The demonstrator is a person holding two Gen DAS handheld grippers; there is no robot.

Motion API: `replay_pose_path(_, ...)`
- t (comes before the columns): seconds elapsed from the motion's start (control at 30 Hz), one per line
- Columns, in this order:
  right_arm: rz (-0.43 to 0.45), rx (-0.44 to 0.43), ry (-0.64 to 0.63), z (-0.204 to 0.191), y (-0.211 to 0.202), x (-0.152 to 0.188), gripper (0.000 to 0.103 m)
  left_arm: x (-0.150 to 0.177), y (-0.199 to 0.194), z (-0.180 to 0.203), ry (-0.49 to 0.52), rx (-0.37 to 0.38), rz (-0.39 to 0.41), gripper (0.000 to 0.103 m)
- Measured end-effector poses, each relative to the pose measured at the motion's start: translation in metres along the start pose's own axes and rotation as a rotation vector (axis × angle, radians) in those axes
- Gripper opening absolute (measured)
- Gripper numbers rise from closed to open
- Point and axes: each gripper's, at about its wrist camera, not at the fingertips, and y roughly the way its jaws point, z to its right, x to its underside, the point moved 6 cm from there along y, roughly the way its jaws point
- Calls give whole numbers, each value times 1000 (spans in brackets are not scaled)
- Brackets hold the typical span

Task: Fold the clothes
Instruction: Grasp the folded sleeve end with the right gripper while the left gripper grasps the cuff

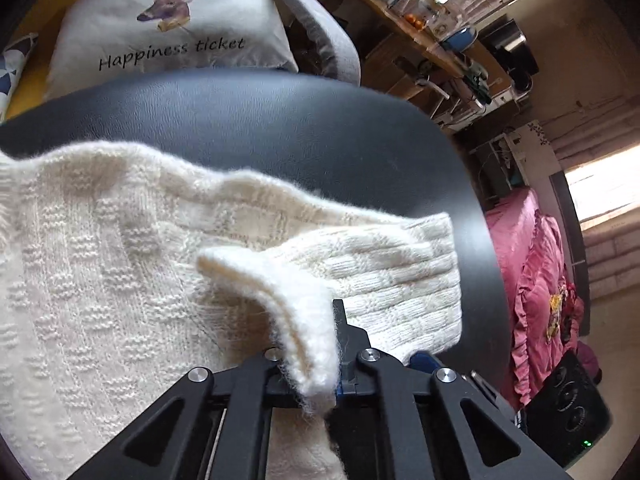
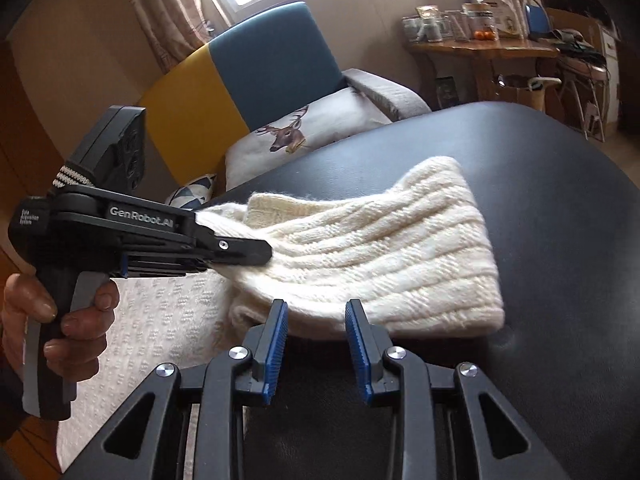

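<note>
The right tool sits nearest in the right wrist view, released, with a clear gap between its blue ribbed pads. It hovers just short of the near folded edge of the cream knit sweater, and nothing lies between the pads.

The left tool is clenched on a thick fold of the sweater's edge, and the fold stands up between the fingers in the left wrist view. In the right wrist view the same tool enters from the left, held by a person's hand on a pistol grip.

The sweater lies on the black leather-look desk. One ribbed section is folded across the flat body of the garment.

Handling judgement:
- The knit is soft, thick and light. It drapes and has no stiffness, so any unsupported part will sag.
- The fuzzy yarn gives good friction against ribbed pads. Slipping is unlikely, but snagging or stretching the loops is possible.
- It is best held at a doubled edge, cuff or hem, where the layers are thickest.

Legible writing:
- The left tool's body reads "GenRobot.AI". The small print beside it is too fine to read with confidence.
- Beyond the desk, a white cushion on a yellow and teal armchair shows a deer head and the words "Happiness ticket".
</note>
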Motion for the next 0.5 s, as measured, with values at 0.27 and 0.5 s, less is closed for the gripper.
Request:
replay_pose_path(0.27,-36,-431,543,29,-23,15,39,-64,-138,28,26,85,320,7)
replay_pose_path(0.5,-25,-824,829,-12,-4,7,90,-75,-251,-29,-21,25,487,7)
